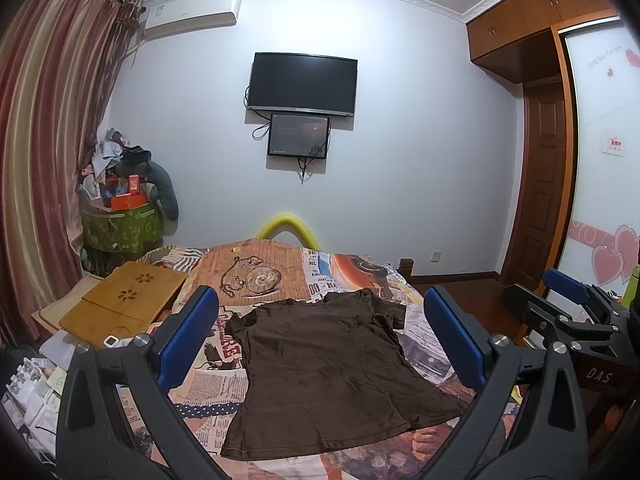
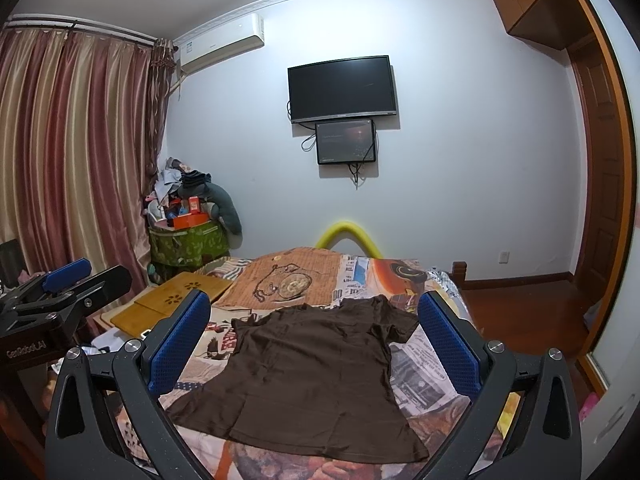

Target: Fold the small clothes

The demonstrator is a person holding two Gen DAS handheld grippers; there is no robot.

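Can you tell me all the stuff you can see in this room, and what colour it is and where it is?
T-shirt: one, dark brown, spread flat on the bed, not folded yet.
Bedspread: one, newspaper and watch print, under the shirt.
Lap desk: one, light wood, on the bed's left side.
TV: one, black, on the wall.
Small screen: one, dark, just under the TV.
Air conditioner: one, white, high on the wall.
Curtains: striped pink and gold, far left.
Green bin: one, piled with clutter, in the corner.
Yellow foam tube: one, beyond the bed's far end.
Wardrobe: brown wood, right.
Left gripper: black, blue pads, open.
Right gripper: same, open.
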